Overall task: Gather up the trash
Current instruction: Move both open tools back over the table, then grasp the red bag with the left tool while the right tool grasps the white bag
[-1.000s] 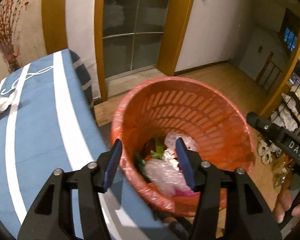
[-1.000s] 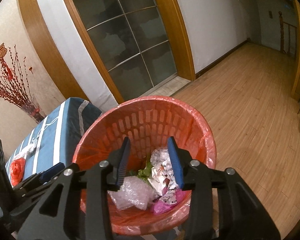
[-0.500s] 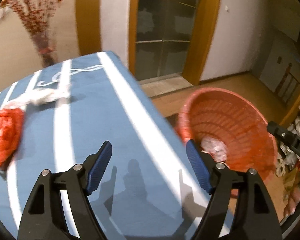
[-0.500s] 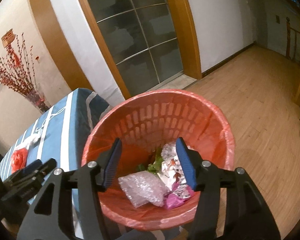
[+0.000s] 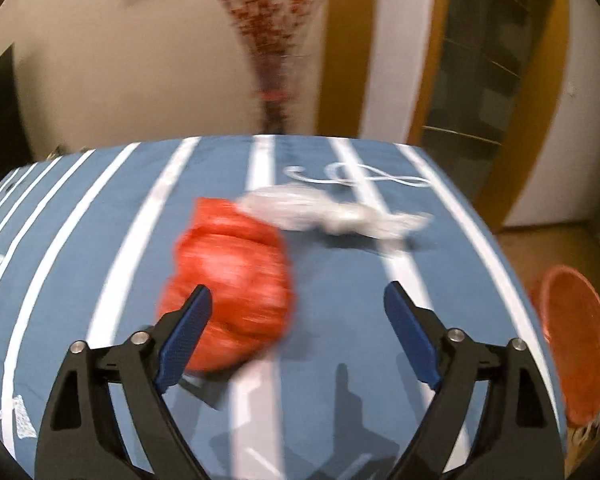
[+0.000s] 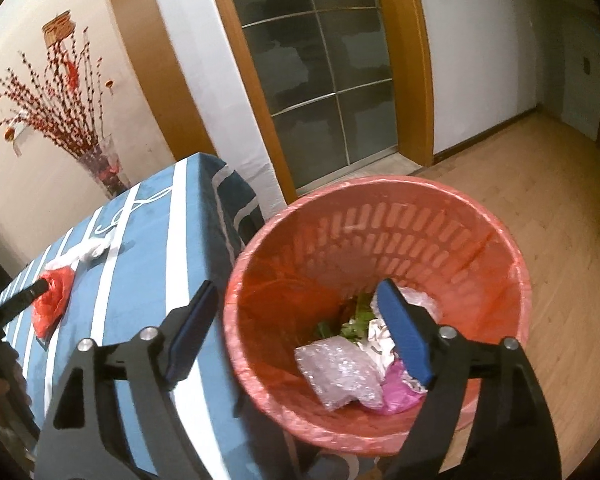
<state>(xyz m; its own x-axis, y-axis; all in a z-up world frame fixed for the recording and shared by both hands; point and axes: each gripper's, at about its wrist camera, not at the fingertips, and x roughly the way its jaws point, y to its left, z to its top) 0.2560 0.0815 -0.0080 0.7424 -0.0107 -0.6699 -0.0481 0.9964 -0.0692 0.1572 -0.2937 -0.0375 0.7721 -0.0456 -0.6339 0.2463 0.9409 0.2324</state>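
Note:
A crumpled red plastic bag point(image 5: 232, 276) lies on the blue striped tablecloth point(image 5: 80, 248), with a crumpled white bag point(image 5: 332, 212) just behind it. My left gripper point(image 5: 296, 320) is open and empty above the cloth, its left finger in front of the red bag. The orange basket point(image 6: 496, 236) beside the table holds bubble wrap, pink plastic and other scraps. My right gripper point(image 6: 300, 320) is open and empty over the basket's near rim. In the right wrist view the red bag point(image 6: 52, 300) and white bag point(image 6: 84, 252) lie far left.
The basket also shows at the right edge of the left wrist view point(image 5: 576, 340). A vase of red branches point(image 6: 100, 164) stands behind the table. A glass door point(image 6: 324, 80) and wooden floor point(image 6: 540, 184) lie beyond the basket.
My left gripper has swung left from over the basket to over the table and now faces the red bag. Both grippers have opened wider. The right gripper stays over the basket.

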